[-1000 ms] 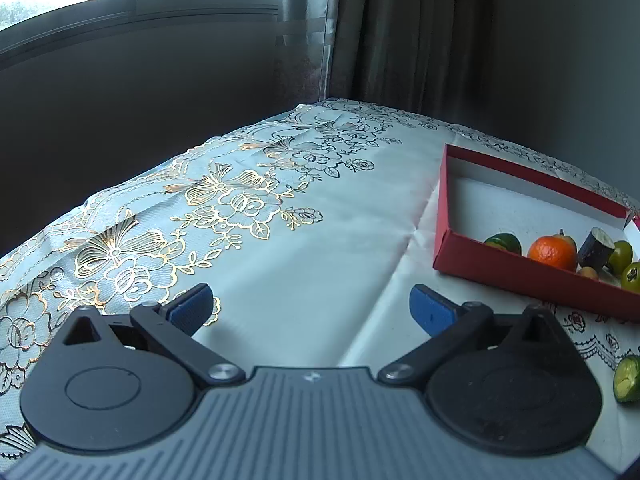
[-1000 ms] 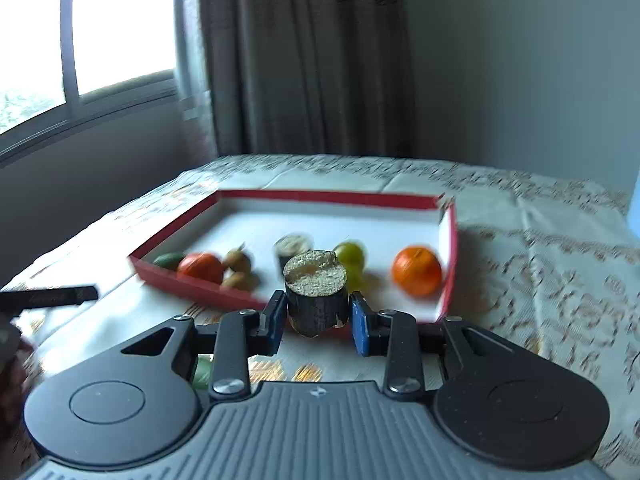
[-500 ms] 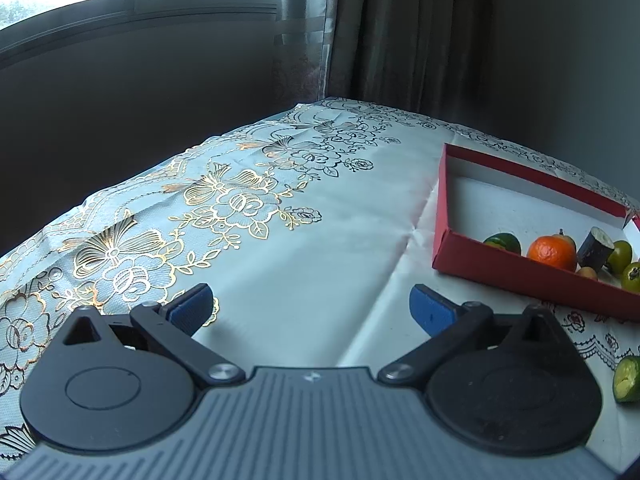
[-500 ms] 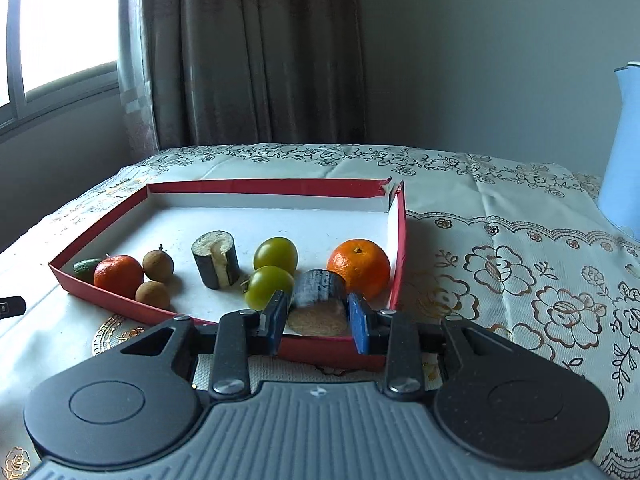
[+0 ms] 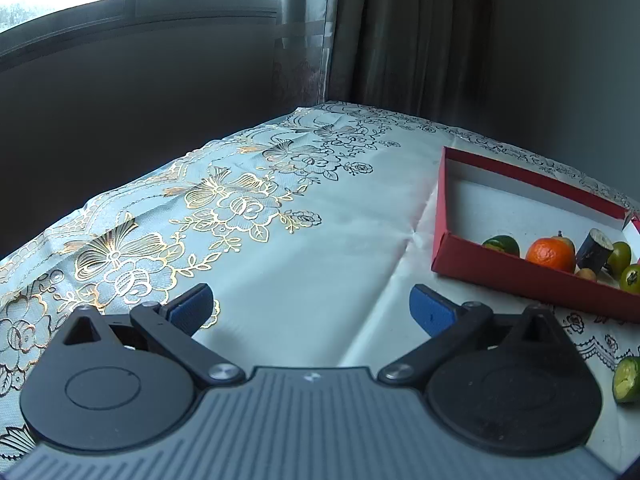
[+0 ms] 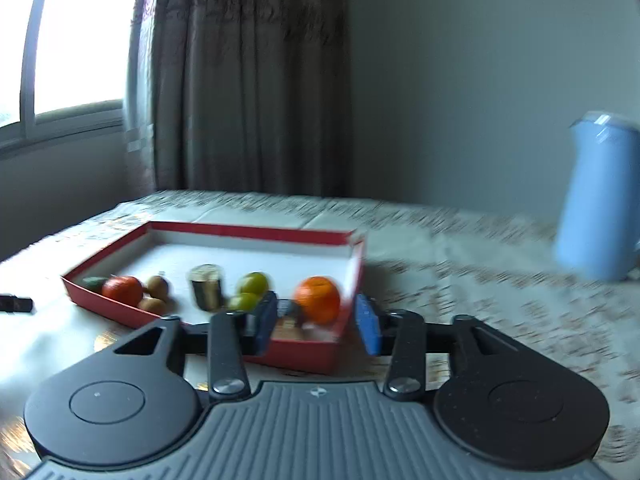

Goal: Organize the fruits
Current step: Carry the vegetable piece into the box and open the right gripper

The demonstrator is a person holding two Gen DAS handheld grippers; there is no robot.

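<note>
A red box [image 6: 248,234] with a white floor holds two oranges [image 6: 318,299], green fruits [image 6: 253,283], brown fruits [image 6: 157,286] and an upright dark cane piece [image 6: 206,286]. My right gripper [image 6: 318,324] hovers at the box's near right corner, its jaws opening. A second dark cane piece [image 6: 289,314] lies in the box beside the right orange, and neither pad touches it. My left gripper [image 5: 310,308] stands open over bare tablecloth, left of the box [image 5: 520,276]. A cut green fruit [image 5: 627,379] lies on the cloth outside the box.
A pale blue jug [image 6: 600,196] stands on the table to the right of the box. A small black object [image 6: 16,303] shows at the left edge. A wall, a curtain and a window back the table.
The right gripper carried the dark cane piece over the box, lowered it beside the right orange and spread its jaws off it. The left gripper has not moved.
</note>
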